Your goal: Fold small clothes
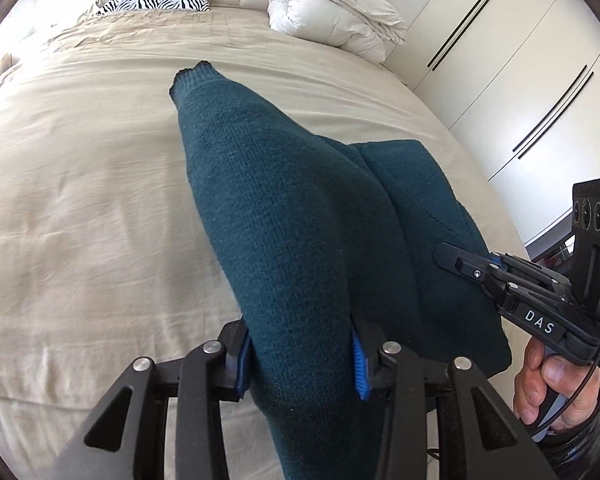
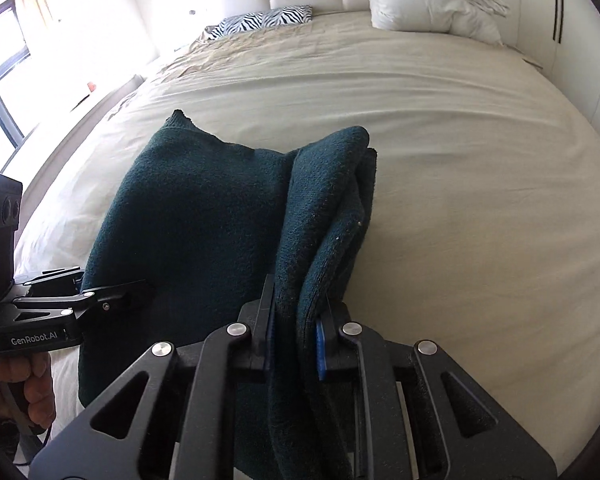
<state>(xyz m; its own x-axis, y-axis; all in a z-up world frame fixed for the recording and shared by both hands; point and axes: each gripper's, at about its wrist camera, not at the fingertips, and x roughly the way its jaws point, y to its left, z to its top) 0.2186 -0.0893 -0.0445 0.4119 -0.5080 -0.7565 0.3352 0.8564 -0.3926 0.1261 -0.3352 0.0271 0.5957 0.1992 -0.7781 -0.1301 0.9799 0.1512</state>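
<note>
A dark teal knitted garment (image 1: pixel 292 216) lies partly folded on the beige bed sheet (image 1: pixel 80 200). My left gripper (image 1: pixel 302 354) is shut on a thick fold of it at the near edge, with the knit bulging between the blue pads. My right gripper (image 2: pixel 296 328) is shut on another bunched fold of the same garment (image 2: pixel 204 216). In the left wrist view the right gripper (image 1: pixel 452 258) reaches in from the right onto the garment's right side. In the right wrist view the left gripper (image 2: pixel 140 286) comes in from the left onto the garment's left edge.
A white folded duvet (image 1: pixel 332 8) and a zebra-print pillow (image 1: pixel 156 2) lie at the head of the bed. White wardrobe doors (image 1: pixel 520 72) stand along the right side. A window (image 2: pixel 0 64) is at the far left.
</note>
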